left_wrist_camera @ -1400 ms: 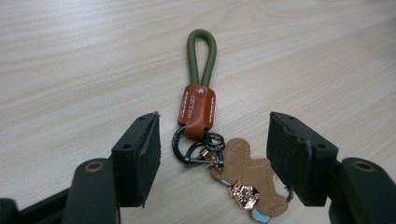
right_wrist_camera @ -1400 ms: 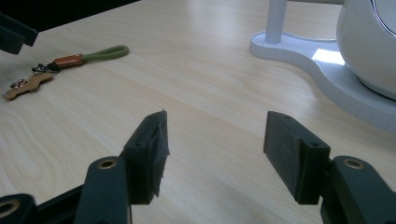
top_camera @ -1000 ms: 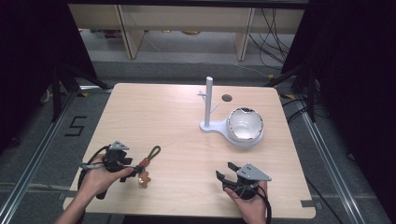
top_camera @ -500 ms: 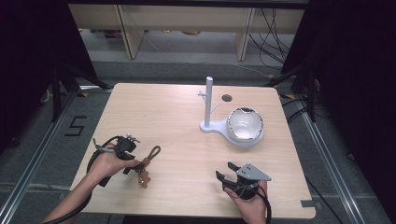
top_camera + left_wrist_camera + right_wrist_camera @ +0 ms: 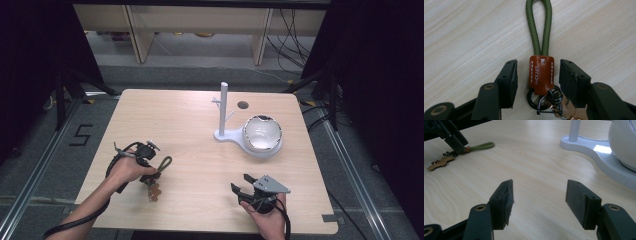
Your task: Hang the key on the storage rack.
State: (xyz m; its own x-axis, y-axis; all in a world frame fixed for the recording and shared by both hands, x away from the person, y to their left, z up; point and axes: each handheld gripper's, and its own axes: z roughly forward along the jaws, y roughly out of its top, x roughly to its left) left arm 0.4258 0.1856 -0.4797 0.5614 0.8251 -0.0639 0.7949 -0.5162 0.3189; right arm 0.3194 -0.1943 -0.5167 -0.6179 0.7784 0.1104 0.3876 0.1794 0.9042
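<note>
A keychain lies on the wooden table (image 5: 190, 125) at the front left: a green cord loop (image 5: 165, 162), a brown leather tab (image 5: 541, 75), metal rings and copper-coloured keys (image 5: 154, 192). My left gripper (image 5: 151, 172) stands over it, tilted down. Its jaws are open on either side of the leather tab (image 5: 539, 67), without touching it. The cord loop (image 5: 539, 25) runs straight away from the jaws. My right gripper (image 5: 240, 182) rests at the front right, open with nothing between its fingers (image 5: 540, 187). From there the keychain (image 5: 480, 145) and the left gripper (image 5: 451, 137) show far off.
A white stand with an upright pole (image 5: 223, 107) and small pegs sits right of the table's middle, with a white bowl (image 5: 262, 136) on its base (image 5: 584, 143). A round hole (image 5: 243, 105) lies in the tabletop behind it.
My left gripper has moved right and turned down onto the keychain, so its jaws now straddle the leather tab. The right gripper has stayed where it was.
</note>
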